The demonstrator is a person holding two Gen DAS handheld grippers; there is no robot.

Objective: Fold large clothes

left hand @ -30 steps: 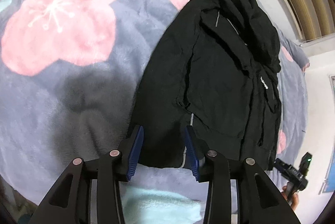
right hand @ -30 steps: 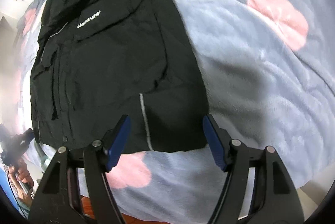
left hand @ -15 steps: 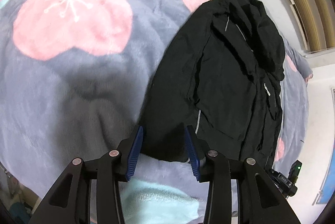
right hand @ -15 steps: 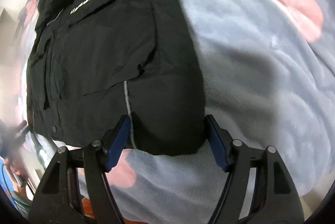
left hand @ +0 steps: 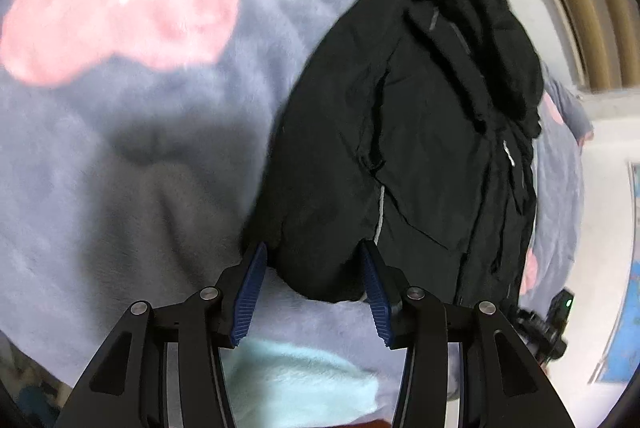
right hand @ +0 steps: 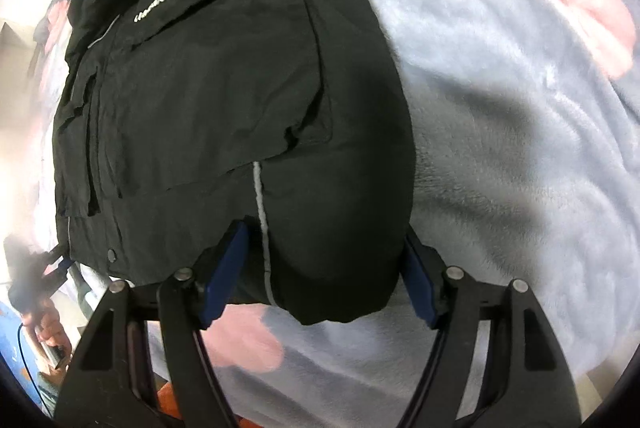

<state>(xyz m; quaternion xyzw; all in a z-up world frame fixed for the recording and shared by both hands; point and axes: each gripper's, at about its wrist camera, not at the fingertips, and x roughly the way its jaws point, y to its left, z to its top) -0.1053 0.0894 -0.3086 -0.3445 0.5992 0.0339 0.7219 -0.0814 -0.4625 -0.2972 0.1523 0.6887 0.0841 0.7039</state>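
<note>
Straddling the black jacket (left hand: 420, 132) hem corners on the bed (left hand: 120, 156), left hand-held gripper (left hand: 312, 268), jaws just widened, and right hand-held gripper (right hand: 324, 260) stand wide apart, unclamped, apparently ready to lift the hem for a fold

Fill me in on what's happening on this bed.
A person is folding a black jacket laid out on a flowered blanket, with a hand-held gripper in each hand. The left hand-held gripper has just been opening around one bottom corner; the right hand-held gripper straddles the other. Neither has clamped the cloth yet.
</note>
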